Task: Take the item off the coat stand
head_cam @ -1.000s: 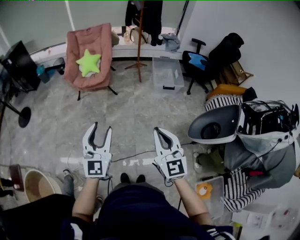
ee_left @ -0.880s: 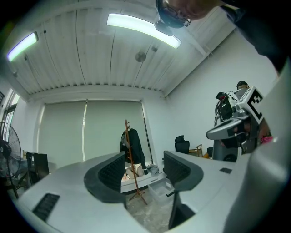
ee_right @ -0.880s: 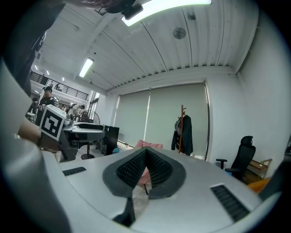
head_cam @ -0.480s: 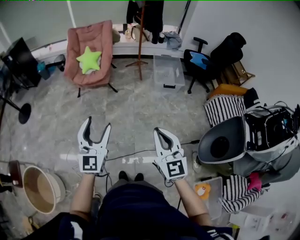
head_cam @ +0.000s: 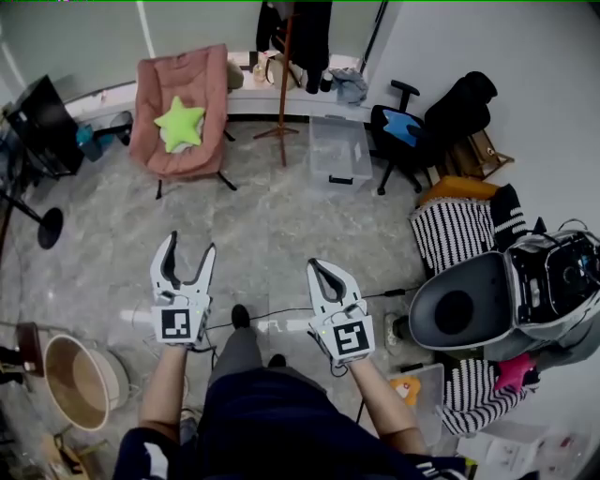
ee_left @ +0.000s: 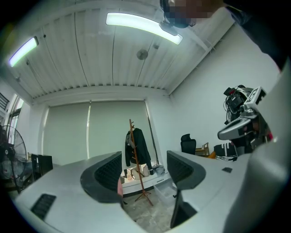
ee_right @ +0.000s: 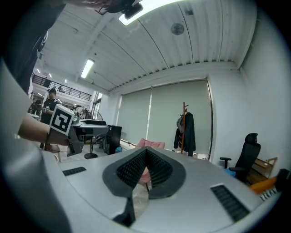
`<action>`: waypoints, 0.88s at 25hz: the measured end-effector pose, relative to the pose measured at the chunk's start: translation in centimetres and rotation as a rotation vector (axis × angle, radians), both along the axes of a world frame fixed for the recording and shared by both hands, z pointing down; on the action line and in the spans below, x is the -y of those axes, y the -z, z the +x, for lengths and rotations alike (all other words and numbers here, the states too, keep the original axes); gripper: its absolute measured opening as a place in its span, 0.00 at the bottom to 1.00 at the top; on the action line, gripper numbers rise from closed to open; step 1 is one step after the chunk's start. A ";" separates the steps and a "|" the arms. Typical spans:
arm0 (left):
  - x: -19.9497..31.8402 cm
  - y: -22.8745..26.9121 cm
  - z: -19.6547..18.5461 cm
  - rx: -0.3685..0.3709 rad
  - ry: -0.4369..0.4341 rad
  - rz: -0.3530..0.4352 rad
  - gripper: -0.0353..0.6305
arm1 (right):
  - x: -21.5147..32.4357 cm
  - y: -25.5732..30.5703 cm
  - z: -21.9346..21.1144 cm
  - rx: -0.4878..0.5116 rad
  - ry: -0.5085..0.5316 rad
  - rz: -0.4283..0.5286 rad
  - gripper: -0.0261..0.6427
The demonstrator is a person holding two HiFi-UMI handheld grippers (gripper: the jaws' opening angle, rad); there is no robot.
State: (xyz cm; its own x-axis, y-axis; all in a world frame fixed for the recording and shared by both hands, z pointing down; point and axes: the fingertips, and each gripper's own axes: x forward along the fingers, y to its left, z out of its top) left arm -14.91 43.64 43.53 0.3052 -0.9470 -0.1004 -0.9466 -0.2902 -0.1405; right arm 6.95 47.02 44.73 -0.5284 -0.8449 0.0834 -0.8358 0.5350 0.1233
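Approach phase. Left gripper [head_cam: 187, 246]: the jaws have just been opening and now stand spread wide, with nothing between the ribbed black pads. One foot [head_cam: 239, 317], level with the other a second ago, is now placed ahead. The walk toward the target is therefore judged to be under way, with the left gripper readied for the grab. Right gripper [head_cam: 323, 265]: the jaws are closed pad to pad, and nothing is held.

Materials, left to right. A padded pink chair [head_cam: 183, 103] carries a soft green star cushion [head_cam: 178, 124]. The coat stand [head_cam: 284, 84], a slim wooden pole on splayed feet, is set at the far wall, well apart from both grippers. The item, a dark, limp fabric jacket [head_cam: 305, 28], is hung from its top pegs, untouched. A clear, rigid plastic box [head_cam: 336, 150] rests on the mottled stone floor [head_cam: 262, 216].
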 end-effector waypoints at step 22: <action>28.7 -0.4 -7.3 0.000 -0.126 0.008 0.51 | 30.5 -0.1 -10.4 -0.019 -0.074 0.011 0.06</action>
